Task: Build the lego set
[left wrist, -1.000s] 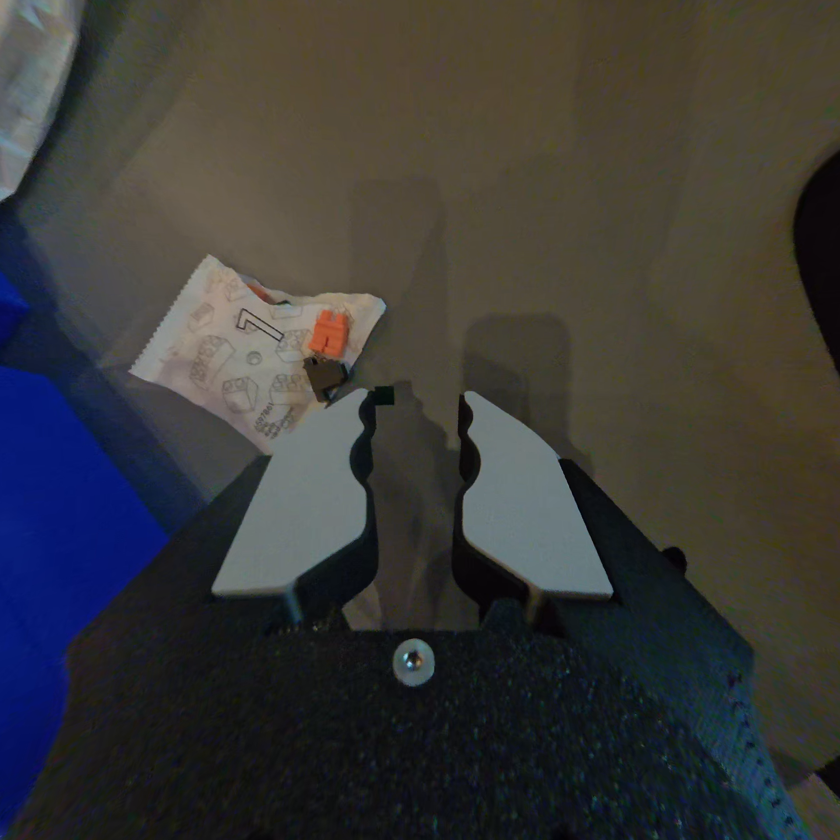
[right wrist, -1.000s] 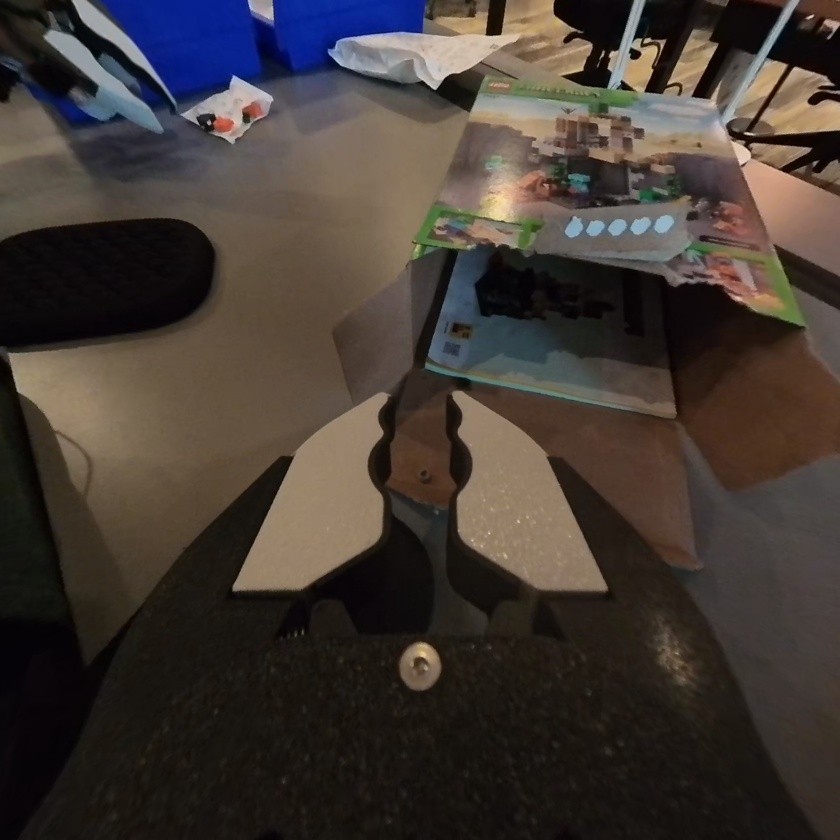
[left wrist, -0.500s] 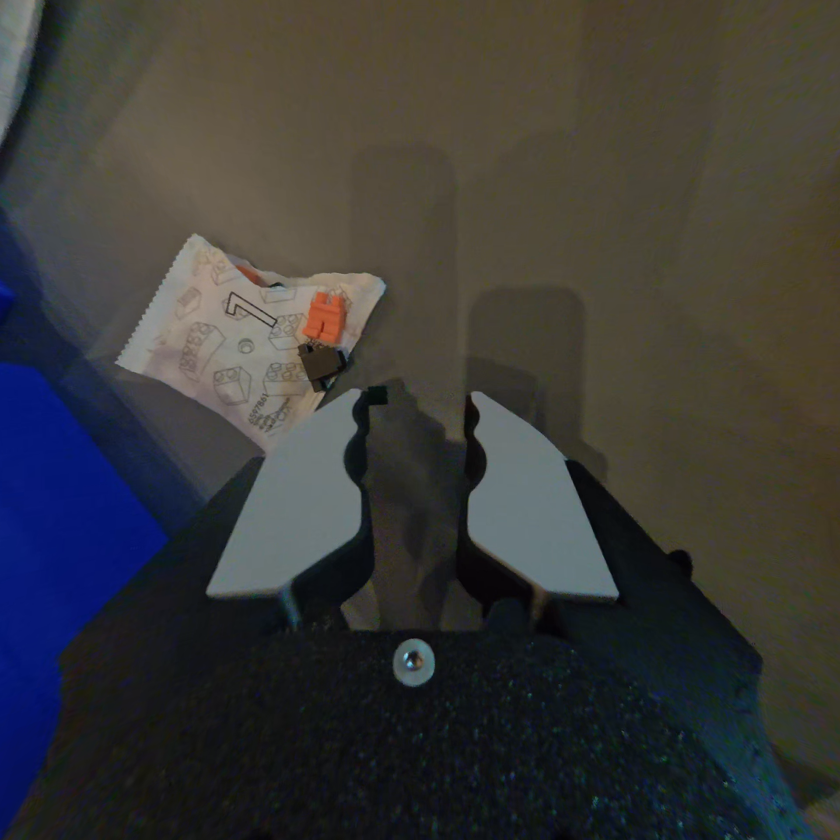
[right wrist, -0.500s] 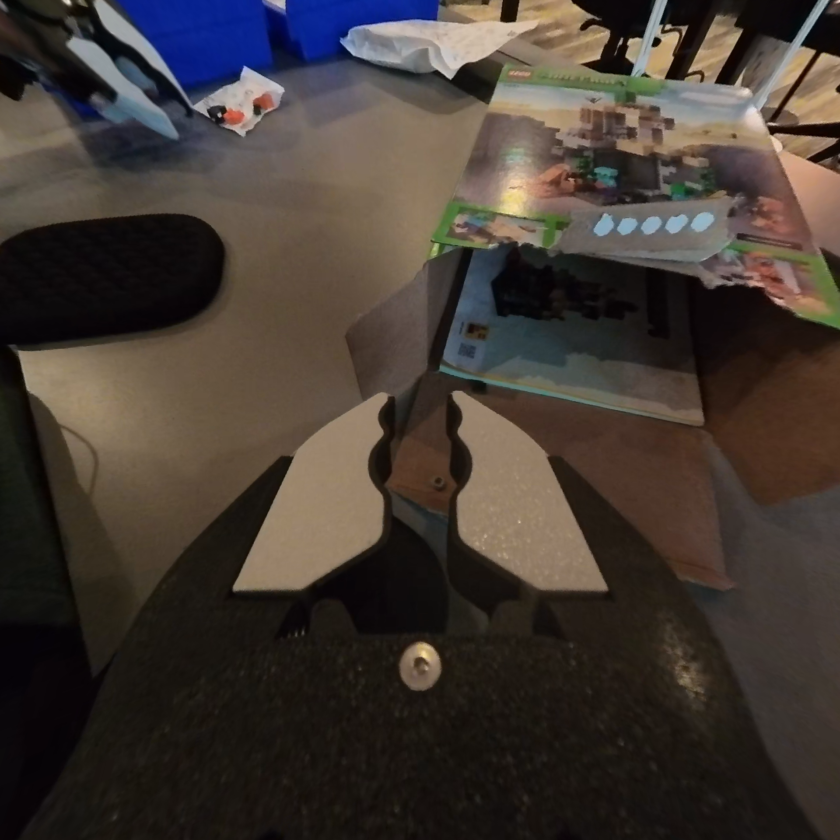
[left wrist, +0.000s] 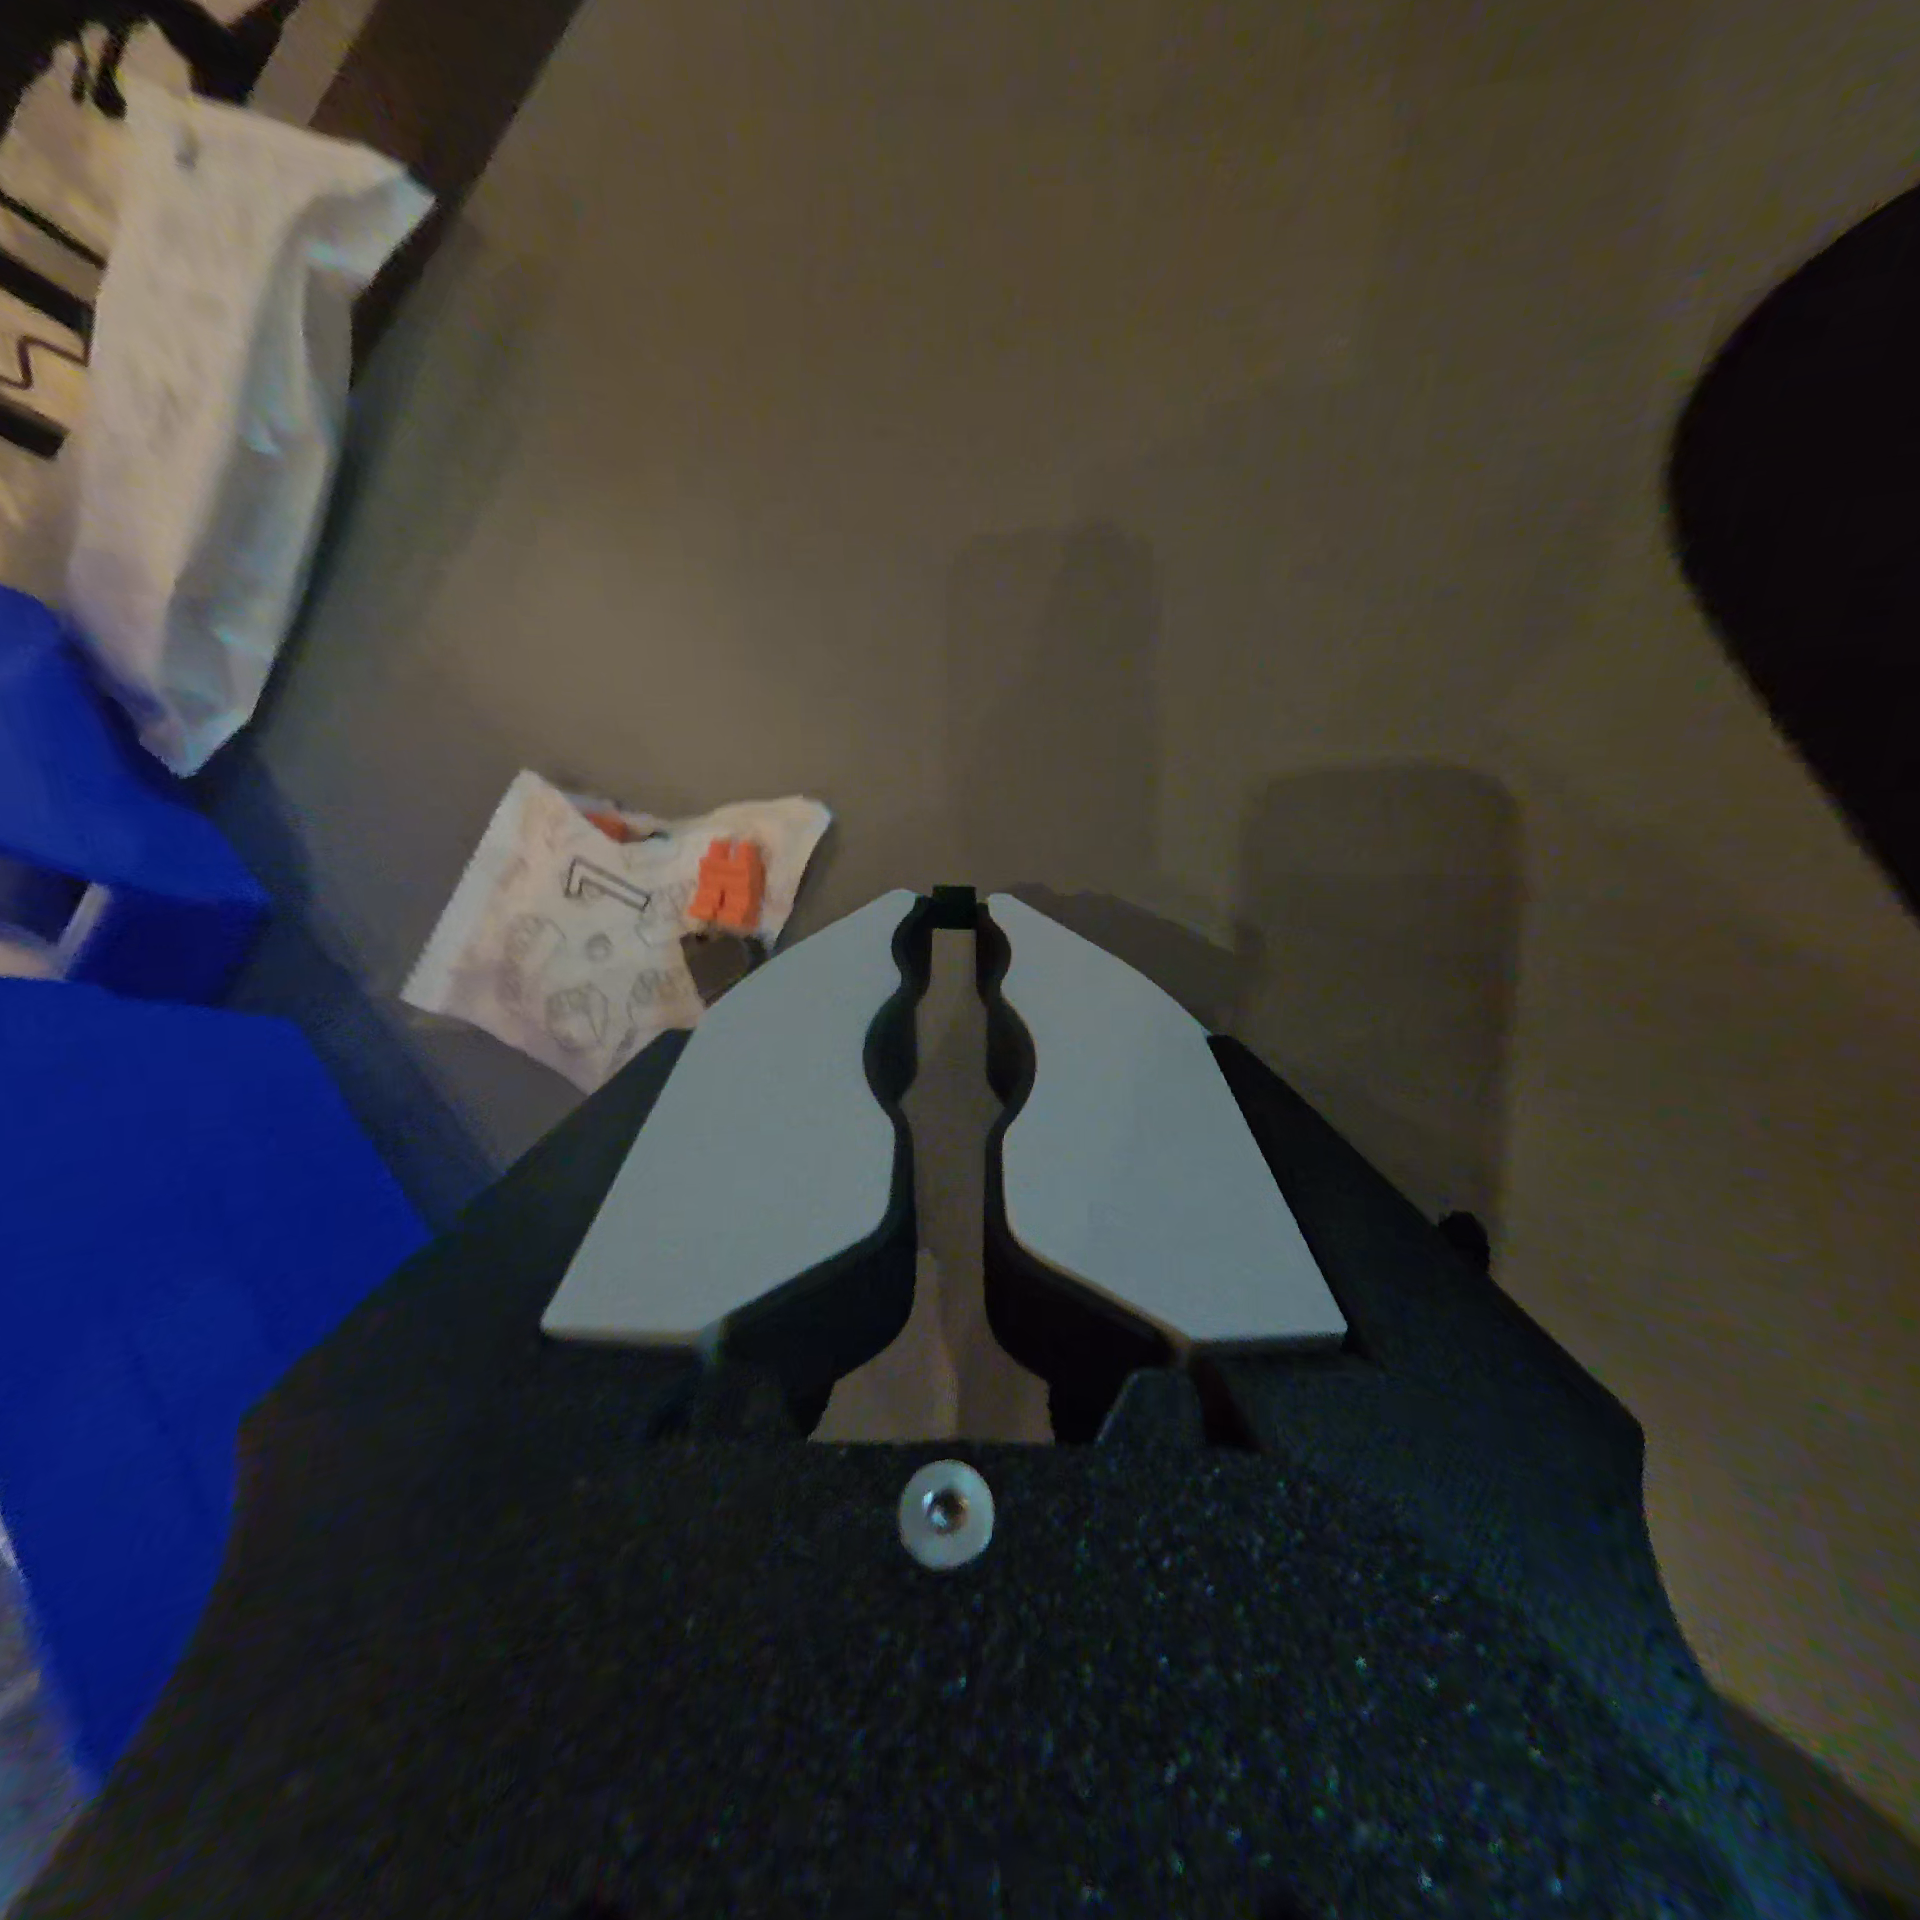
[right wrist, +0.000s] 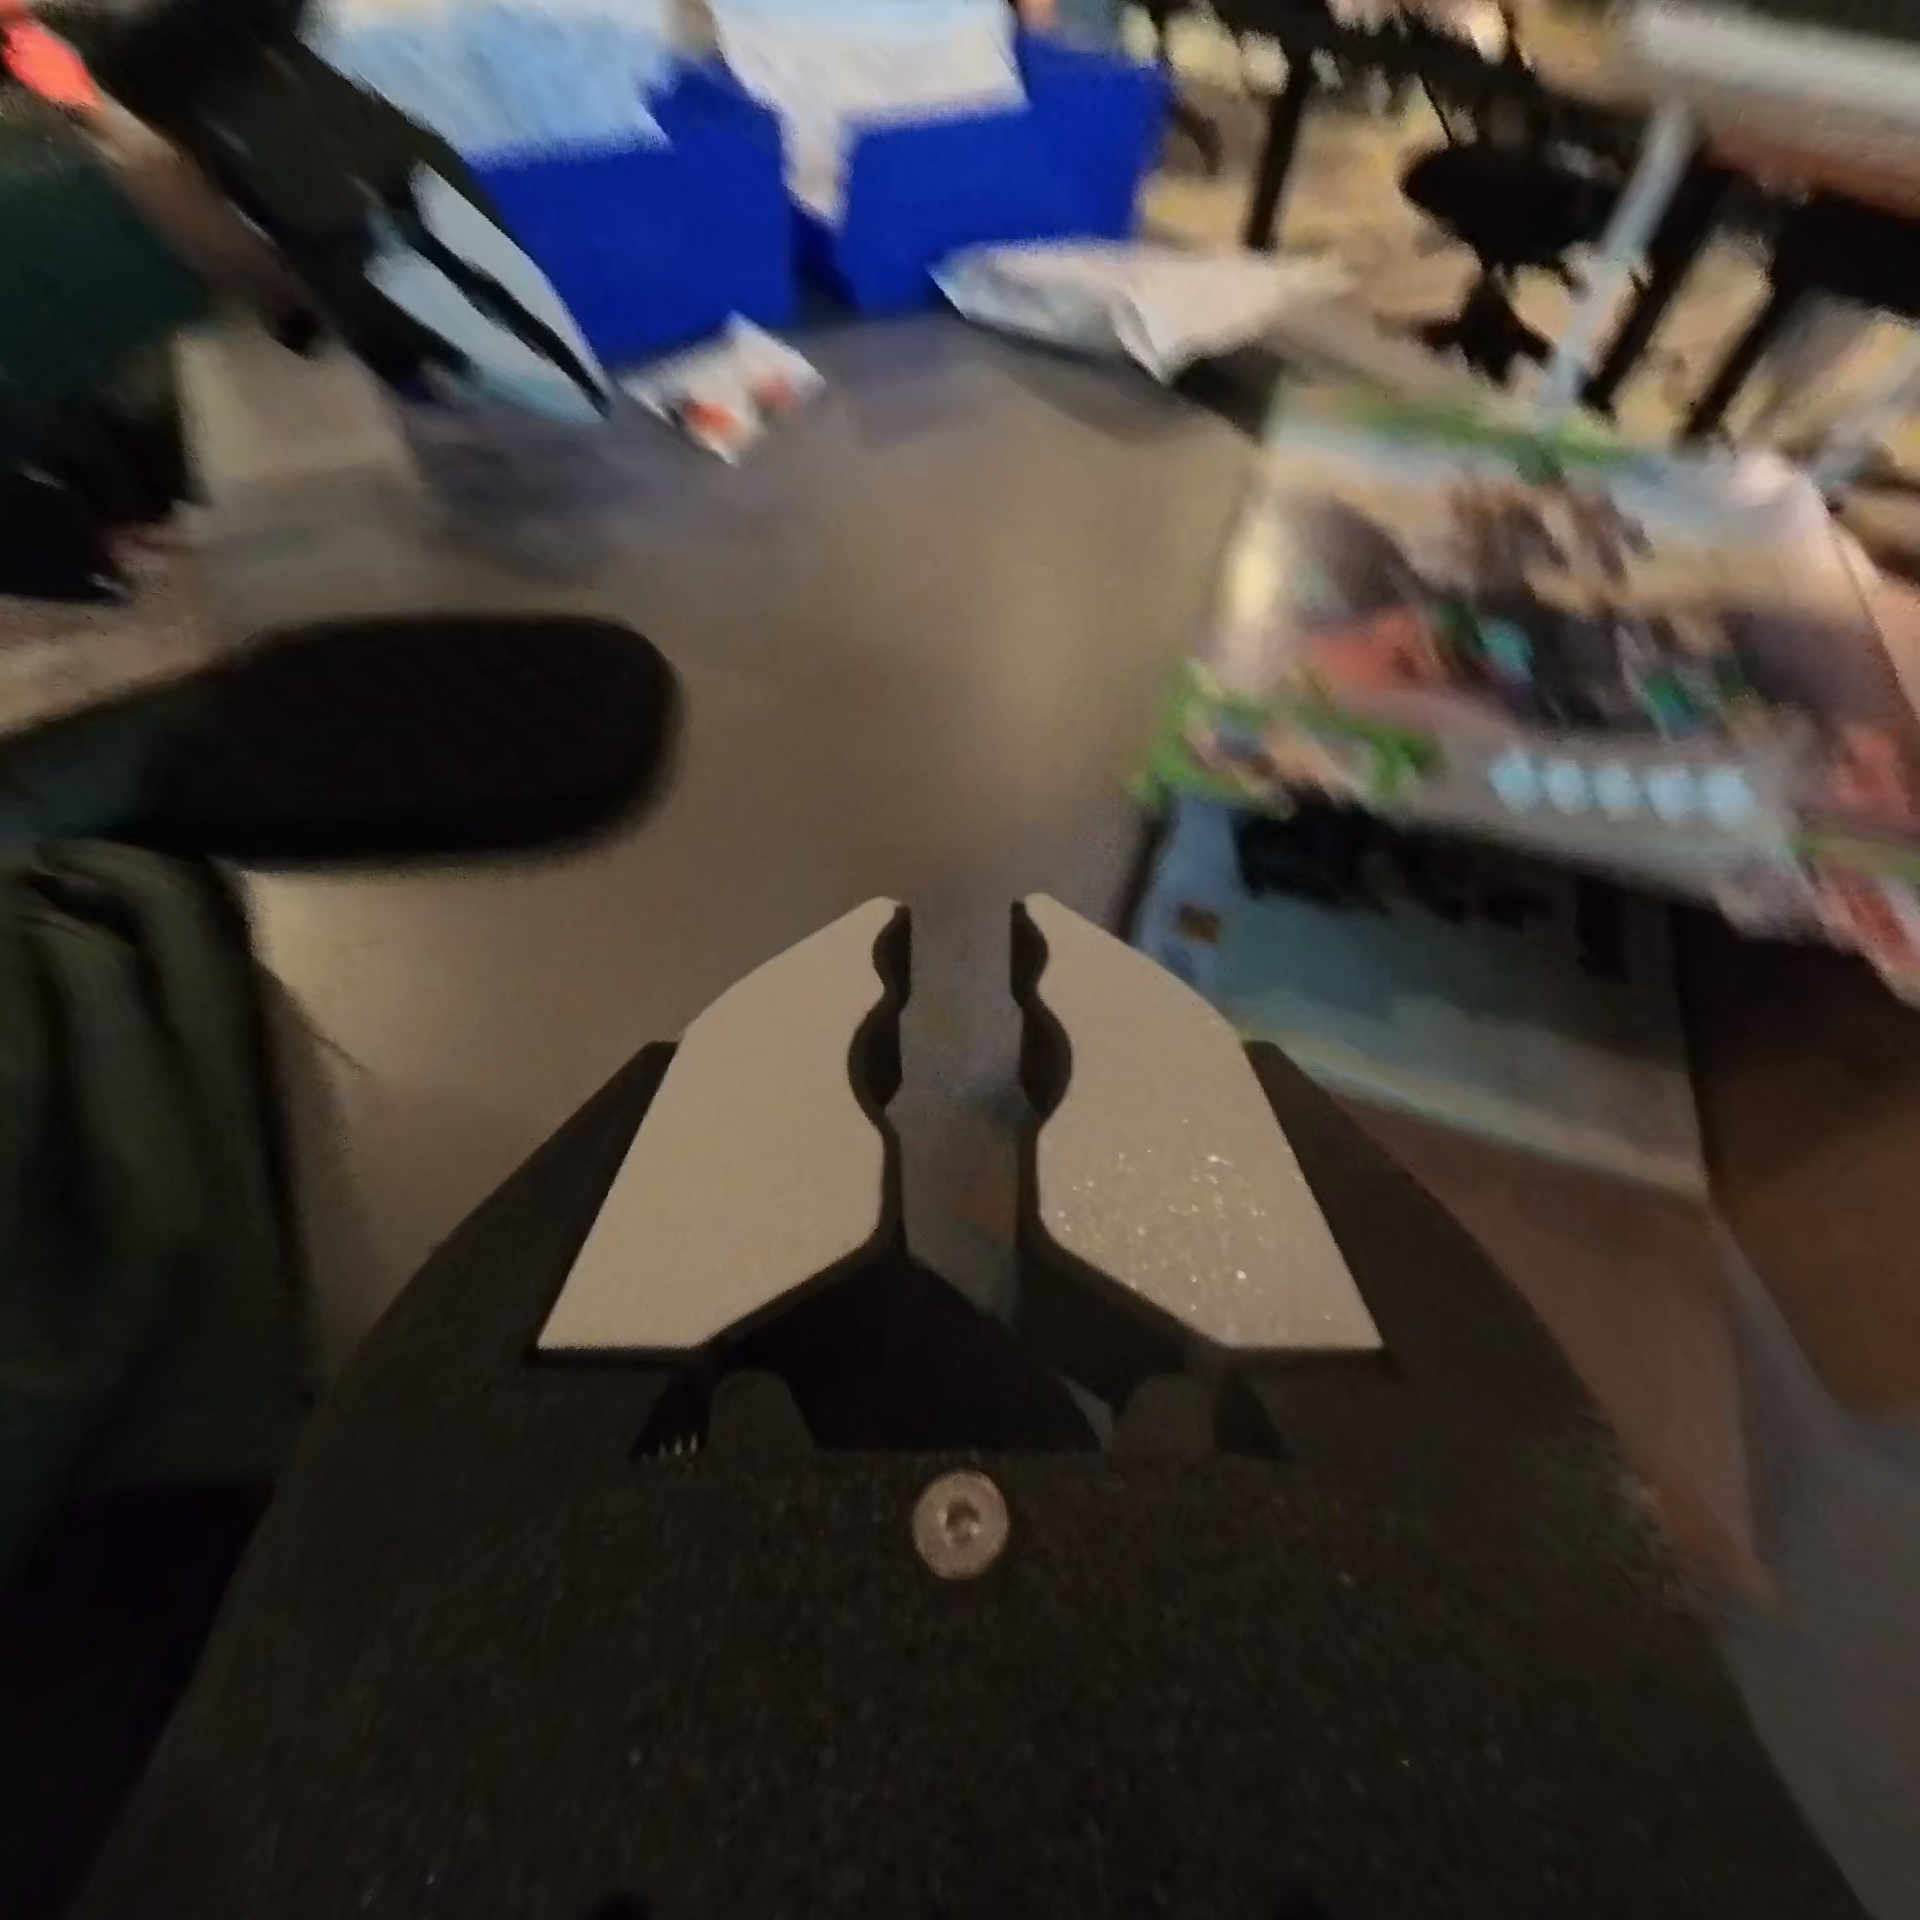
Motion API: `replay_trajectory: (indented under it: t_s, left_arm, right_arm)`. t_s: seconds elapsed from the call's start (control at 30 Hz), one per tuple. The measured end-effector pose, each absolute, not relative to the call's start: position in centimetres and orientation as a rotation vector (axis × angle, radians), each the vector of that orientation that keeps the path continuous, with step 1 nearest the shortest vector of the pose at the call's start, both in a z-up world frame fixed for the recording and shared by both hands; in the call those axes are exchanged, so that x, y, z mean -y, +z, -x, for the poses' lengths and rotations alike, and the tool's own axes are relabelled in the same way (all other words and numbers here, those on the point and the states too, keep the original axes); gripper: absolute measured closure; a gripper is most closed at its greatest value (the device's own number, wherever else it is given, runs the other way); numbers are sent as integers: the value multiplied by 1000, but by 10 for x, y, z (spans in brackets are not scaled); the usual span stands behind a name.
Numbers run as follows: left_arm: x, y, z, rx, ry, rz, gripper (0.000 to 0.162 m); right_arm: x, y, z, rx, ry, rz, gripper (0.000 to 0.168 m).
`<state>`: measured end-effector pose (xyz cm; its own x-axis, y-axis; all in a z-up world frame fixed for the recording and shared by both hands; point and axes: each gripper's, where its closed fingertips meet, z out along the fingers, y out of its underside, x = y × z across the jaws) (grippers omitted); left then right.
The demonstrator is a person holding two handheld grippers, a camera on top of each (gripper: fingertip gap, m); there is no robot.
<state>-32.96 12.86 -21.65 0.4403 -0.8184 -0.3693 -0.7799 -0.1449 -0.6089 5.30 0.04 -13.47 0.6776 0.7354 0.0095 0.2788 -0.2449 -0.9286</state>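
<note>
On the left wrist view, our left gripper (left wrist: 954, 902) is pinched on a tiny dark piece (left wrist: 953, 900) at its tips, just right of the torn white parts bag (left wrist: 582, 935) carrying an orange brick (left wrist: 730, 883). A second ago those jaws stood apart. We should lift straight and keep the pinch steady, since so small a piece could likely twist free.

Across on the right wrist view, all blurred, our right gripper (right wrist: 959, 914) hangs apart and empty over bare table, having swung left off the open lego box (right wrist: 1538, 665).
</note>
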Motion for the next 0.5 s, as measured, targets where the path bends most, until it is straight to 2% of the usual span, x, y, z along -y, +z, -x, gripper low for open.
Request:
replay_trajectory:
  t_s: [0.1, 0.27, 0.37, 0.5]
  left_arm:
    - [-120, -214, 318, -1353, -91, 1903, 154]
    - [-115, -217, 308, -1314, -124, 1893, 152]
    - [-109, -219, 298, -1293, -197, 1873, 144]
    - [-88, -201, 252, -1334, -312, 1711, 143]
  right_arm:
    - [6, -115, 4, 945, 667, 1743, 153]
    - [-3, -117, 78, 1238, 620, 1693, 151]
    - [-17, -128, 108, 1292, 619, 1698, 151]
    - [-41, -153, 144, 1284, 642, 1754, 151]
